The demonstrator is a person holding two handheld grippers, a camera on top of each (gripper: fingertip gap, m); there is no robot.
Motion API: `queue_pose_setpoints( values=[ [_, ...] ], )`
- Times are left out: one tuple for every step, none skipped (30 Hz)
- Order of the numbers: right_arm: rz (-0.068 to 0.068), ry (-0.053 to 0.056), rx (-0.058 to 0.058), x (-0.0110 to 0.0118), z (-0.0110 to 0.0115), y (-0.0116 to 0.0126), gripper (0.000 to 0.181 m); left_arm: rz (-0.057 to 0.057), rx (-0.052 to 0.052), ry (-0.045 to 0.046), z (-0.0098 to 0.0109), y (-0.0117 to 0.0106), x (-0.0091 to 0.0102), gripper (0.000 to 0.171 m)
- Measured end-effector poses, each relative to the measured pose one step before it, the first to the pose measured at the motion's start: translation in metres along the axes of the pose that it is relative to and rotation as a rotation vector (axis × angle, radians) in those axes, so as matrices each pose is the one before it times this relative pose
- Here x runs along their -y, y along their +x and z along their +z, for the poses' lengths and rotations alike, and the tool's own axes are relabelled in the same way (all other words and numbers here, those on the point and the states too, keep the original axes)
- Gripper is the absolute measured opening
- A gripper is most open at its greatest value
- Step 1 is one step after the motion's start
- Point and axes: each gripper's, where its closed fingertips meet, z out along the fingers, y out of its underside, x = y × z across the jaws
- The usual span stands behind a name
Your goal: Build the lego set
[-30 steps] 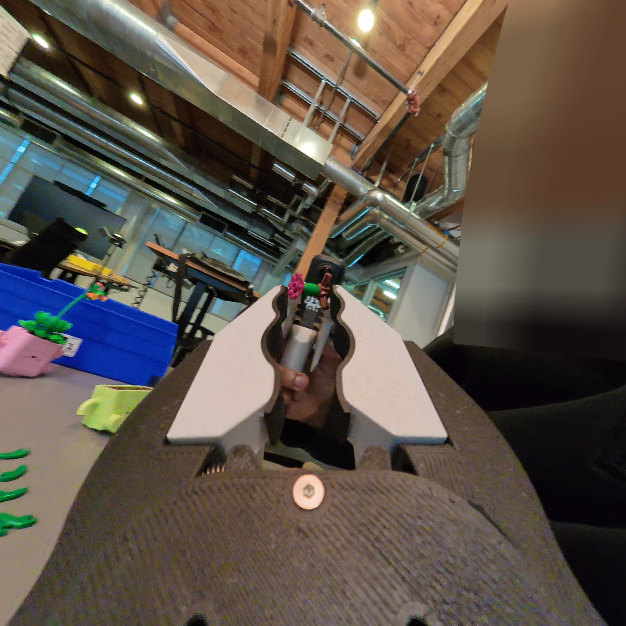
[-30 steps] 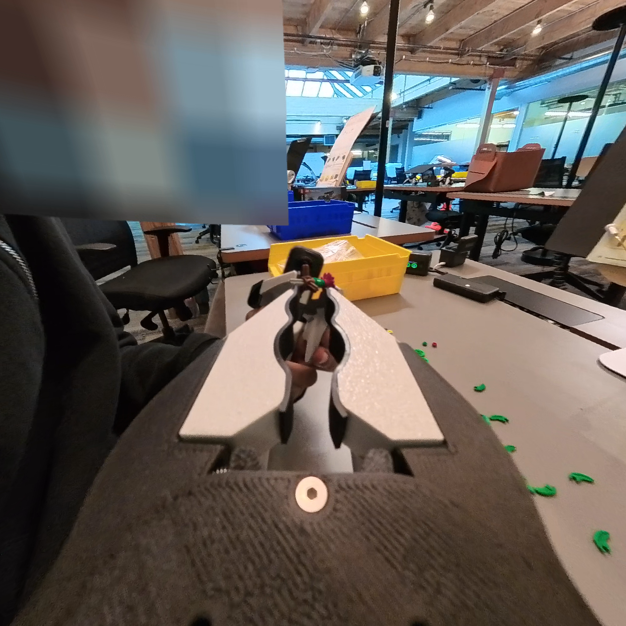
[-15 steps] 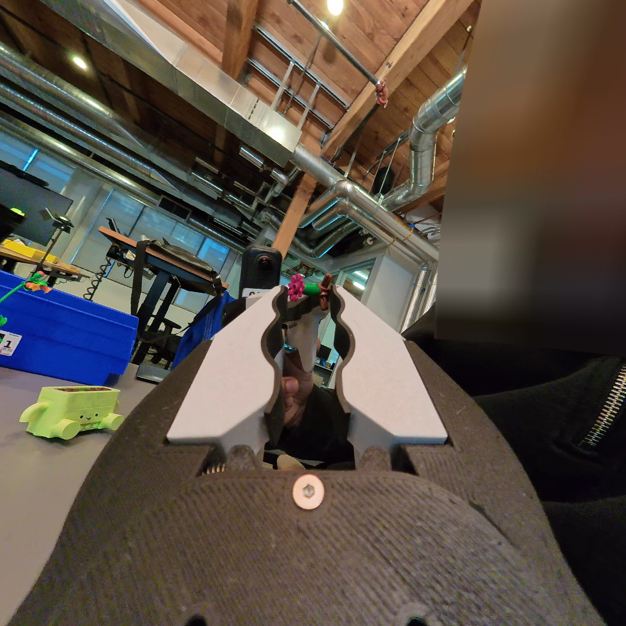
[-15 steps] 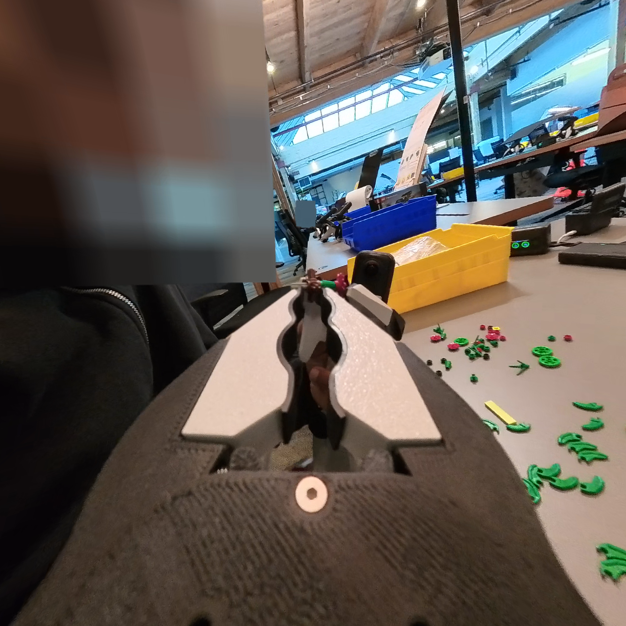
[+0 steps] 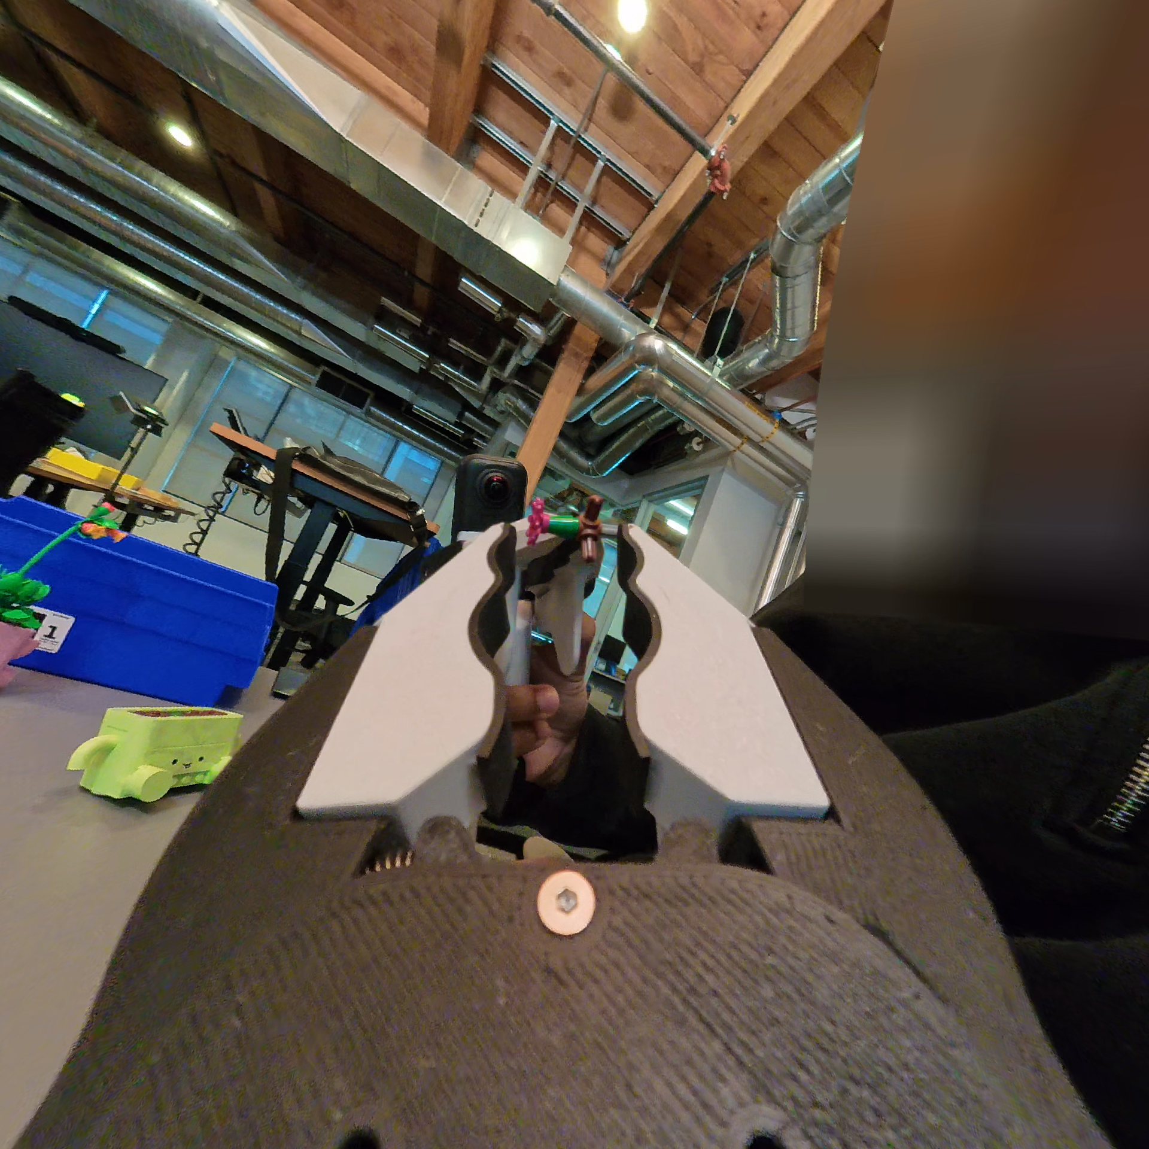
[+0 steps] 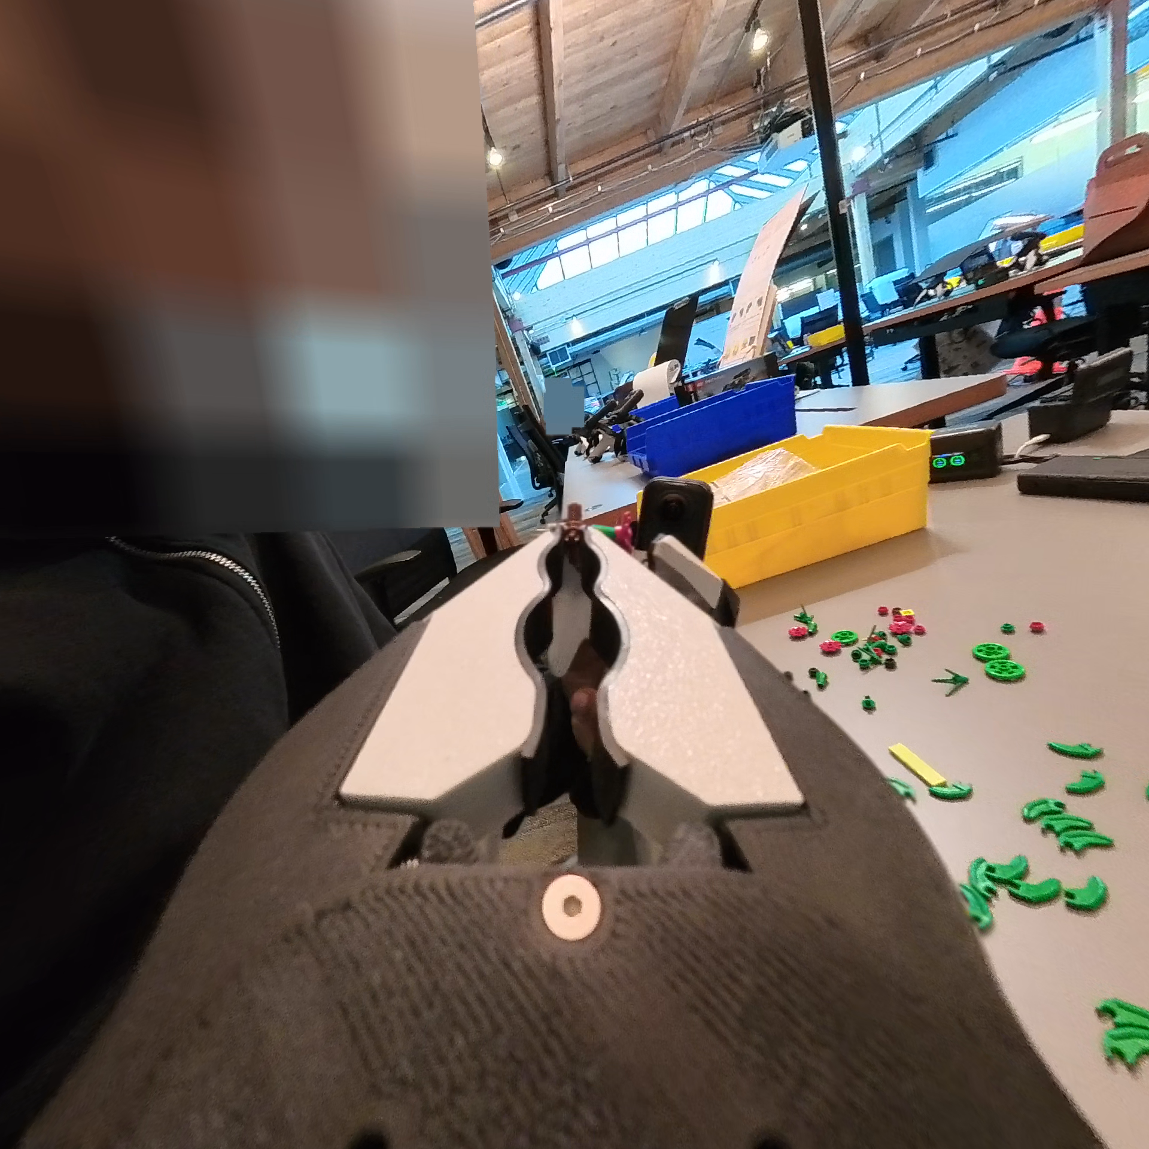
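Both grippers are raised off the grey tabletop (image 6: 932, 653) in front of a person in a black zip jacket (image 5: 995, 746), tips meeting. The left gripper (image 5: 566, 535) has its grey fingers (image 5: 435, 653) parted with a clear gap, released; at its tips sits the small lego flower piece (image 5: 562, 528), a magenta blossom on a green stem joined to a brown cross-shaped branch. In the left wrist view that piece is carried by the other tool's tips coming in from the far side. The right gripper (image 6: 573, 536) is clenched, tips pinched on the brown end of that piece, with blossom and stem sticking out to the right toward the left tool's black camera (image 6: 674, 516). Rest of the set on the table: a lime-green brick-built pot with a small face (image 5: 158, 749), a pink pot holding a green plant with a long-stemmed flower (image 5: 18, 597), scattered curved green leaf parts (image 6: 1057, 827), green round pieces (image 6: 998, 660), small magenta flower bits (image 6: 895, 628) and a thin yellow strip (image 6: 917, 763). A blue plastic bin (image 5: 143, 609) stands behind the pots; a yellow plastic bin (image 6: 827, 497) stands beyond the loose parts
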Motion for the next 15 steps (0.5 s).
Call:
queue_pose_setpoints(
  values=[
    [-0.0072, -0.0058, -0.0084, -0.00056, -0.00040, 0.00116, 0.002, -0.0011, -0.0022, -0.00689, 0.00047, 0.00046, -0.00086, 0.030],
    [-0.0084, -0.0054, -0.0098, -0.00048, -0.00036, 0.00121, 0.002, 0.0022, 0.0031, -0.00299, 0.00046, -0.00034, -0.00073, 0.033],
    [-0.0094, -0.0021, -0.0105, 0.00027, -0.00037, 0.00108, 0.001, 0.0049, 0.0102, 0.00063, 0.00029, -0.00150, -0.00057, 0.038],
    [-0.0107, -0.0039, -0.0123, 0.00024, -0.00045, 0.00113, 0.002, 0.0089, 0.0098, -0.00060, 0.00039, -0.00095, -0.00060, 0.041],
    [-0.0148, -0.0119, -0.0157, -0.00051, -0.00028, 0.00153, 0.002, 0.0142, 0.0072, -0.00487, 0.00048, -0.00019, -0.00079, 0.044],
    [-0.0184, -0.0172, -0.0164, -0.00111, -0.00021, 0.00116, 0.002, 0.0174, 0.0084, -0.00801, 0.00083, 0.00003, -0.00102, 0.046],
    [-0.0170, -0.0183, -0.0176, -0.00122, 0.00019, 0.00116, 0.002, 0.0226, 0.0106, -0.01056, 0.00062, -0.00018, -0.00126, 0.048],
    [-0.0146, -0.0211, -0.0207, -0.00147, 0.00051, 0.00165, 0.002, 0.0250, 0.0130, -0.00646, 0.00048, -0.00068, -0.00083, 0.048],
    [-0.0172, -0.0233, -0.0222, -0.00179, 0.00077, 0.00151, 0.002, 0.0236, 0.0155, -0.00170, 0.00011, -0.00118, -0.00026, 0.046],
    [-0.0216, -0.0223, -0.0202, -0.00178, 0.00088, 0.00101, 0.002, 0.0184, 0.0142, 0.00076, -0.00017, -0.00138, 0.00012, 0.043],
    [-0.0211, -0.0187, -0.0132, -0.00099, 0.00103, -0.00015, 0.002, 0.0125, 0.0099, 0.00094, -0.00037, -0.00104, 0.00020, 0.041],
    [-0.0160, -0.0134, -0.0057, -0.00009, 0.00115, -0.00133, 0.002, 0.0083, 0.0028, 0.00092, -0.00076, -0.00032, 0.00047, 0.037],
    [-0.0104, -0.0094, -0.0020, 0.00038, 0.00097, -0.00156, 0.002, 0.0028, -0.0021, 0.00522, -0.00082, 0.00026, 0.00128, 0.034],
    [-0.0061, -0.0073, -0.0012, 0.00051, 0.00105, -0.00141, 0.002, -0.0021, -0.0076, 0.00635, -0.00073, 0.00100, 0.00146, 0.032],
    [-0.0049, -0.0065, -0.0023, 0.00030, 0.00089, -0.00102, 0.002, -0.0040, -0.0089, 0.00370, -0.00053, 0.00106, 0.00091, 0.032]
  ],
)
